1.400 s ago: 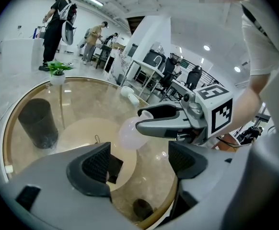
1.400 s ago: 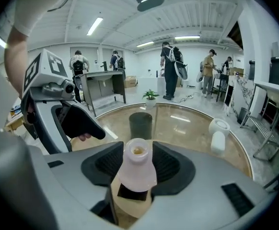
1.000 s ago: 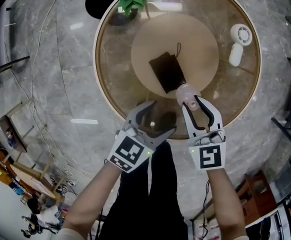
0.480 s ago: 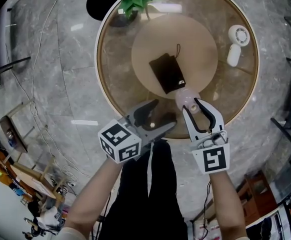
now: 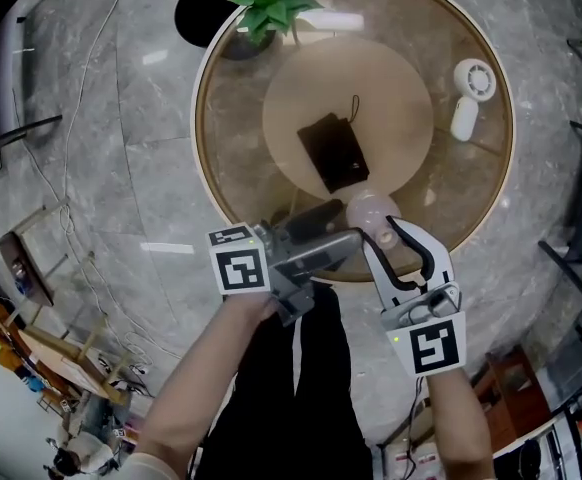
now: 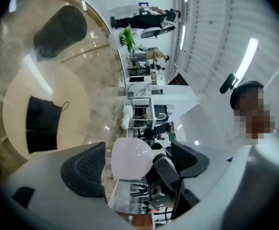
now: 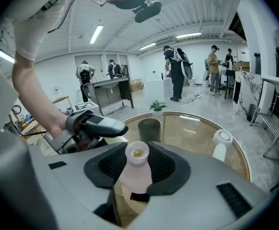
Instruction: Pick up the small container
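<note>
while the right hand-held gripper [image 7: 138, 164] clamps the small container [image 7: 135, 175], its neck juts past the jaws.

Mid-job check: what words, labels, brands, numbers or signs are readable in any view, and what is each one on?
No readable text in any view.
left marker cube: black-and-white square pattern only, no letters or digits.
right marker cube: the same, pattern only.
small container: plain pale pink, no label seen.
white fan: no print visible.
black pouch: no print visible.
</note>
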